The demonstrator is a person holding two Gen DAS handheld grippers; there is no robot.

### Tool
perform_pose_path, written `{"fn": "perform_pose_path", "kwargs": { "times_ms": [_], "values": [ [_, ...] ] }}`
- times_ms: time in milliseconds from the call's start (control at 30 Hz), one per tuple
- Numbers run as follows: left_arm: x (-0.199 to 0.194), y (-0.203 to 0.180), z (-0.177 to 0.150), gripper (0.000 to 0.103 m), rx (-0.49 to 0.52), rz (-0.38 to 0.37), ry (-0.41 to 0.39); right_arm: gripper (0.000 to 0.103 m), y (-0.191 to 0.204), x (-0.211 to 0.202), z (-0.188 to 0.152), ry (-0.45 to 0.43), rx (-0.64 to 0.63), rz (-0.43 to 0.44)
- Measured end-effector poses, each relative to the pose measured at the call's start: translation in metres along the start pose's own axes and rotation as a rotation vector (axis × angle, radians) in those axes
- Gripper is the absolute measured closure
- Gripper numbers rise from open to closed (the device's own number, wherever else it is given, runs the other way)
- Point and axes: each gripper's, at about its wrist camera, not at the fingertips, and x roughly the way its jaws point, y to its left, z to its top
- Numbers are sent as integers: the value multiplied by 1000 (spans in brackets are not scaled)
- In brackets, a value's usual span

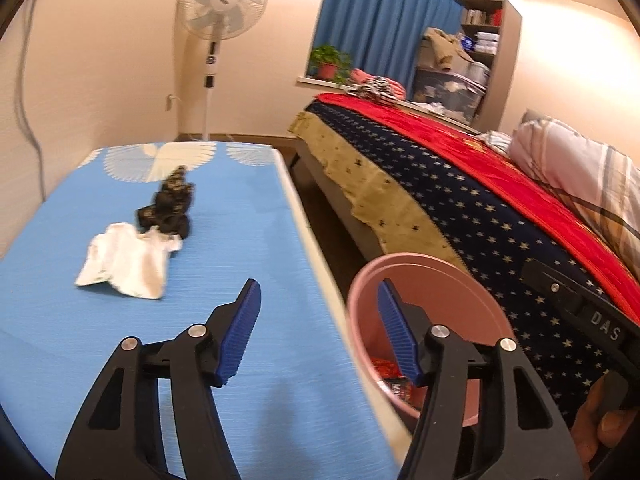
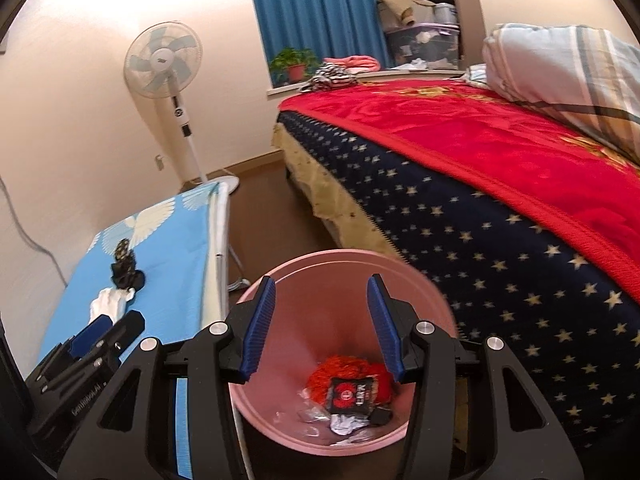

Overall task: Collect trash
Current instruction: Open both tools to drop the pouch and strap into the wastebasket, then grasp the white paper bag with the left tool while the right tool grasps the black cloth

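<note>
Both released, nothing gripped: left gripper [image 1: 318, 300] with ribbed blue pads at the blue-clothed table's [image 1: 248, 240] right edge, right gripper [image 2: 321, 300] over the round pink plastic bin [image 2: 432, 300]. Crumpled white tissue [image 1: 124, 260] touching lumpy black wrapper [image 1: 170, 210] mid-table. Red crinkled wrapper [image 2: 340, 368], black packet [image 2: 352, 394] on bin bottom.

surface [image 1: 248, 248]: sky blue cloth with white fan-shaped prints at the far end
bin [image 2: 344, 276]: pink
wrappers in bin [image 2: 352, 394]: red, black and white
crumpled paper [image 1: 124, 260]: white
dark scrap [image 1: 172, 204]: black with gold flecks
bed blanket [image 2: 480, 236]: navy with pale stars
top blanket [image 2: 460, 136]: red
curtain [image 2: 316, 4]: blue
fan [image 1: 222, 2]: white
left claw [image 1: 318, 334]: black with blue ribbed pads
right claw [image 2: 322, 326]: black with blue ribbed pads
</note>
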Motion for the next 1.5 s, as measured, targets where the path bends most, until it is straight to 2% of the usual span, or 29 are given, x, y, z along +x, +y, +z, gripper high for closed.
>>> {"fn": "perform_pose_path", "kwargs": {
  "times_ms": [67,367,500,600,800,1067,1233,1333,1400,1500],
  "values": [
    [-1,11,0,50,-18,27,-3,54,7,2,-1,3,-4,18],
    [-8,71,-1,58,-157,194,-31,56,49,12,-6,10,-54,115],
    [-9,99,-2,59,-234,254,-33,63,69,16,-6,14,-94,168],
    [-2,117,-4,59,-287,279,-16,64,79,20,-5,23,-114,195],
    [14,147,-8,59,-405,303,24,65,98,34,2,34,-158,214],
    [47,174,-13,59,-547,231,93,65,119,60,13,51,-211,243],
    [58,179,-10,59,-565,222,87,65,137,83,19,79,-215,296],
    [62,183,-6,71,-576,222,84,64,154,96,22,89,-224,338],
    [63,186,-6,98,-578,227,79,64,170,107,23,102,-233,368],
    [57,184,-2,101,-552,271,52,61,197,127,21,134,-247,420]
  ]
}}
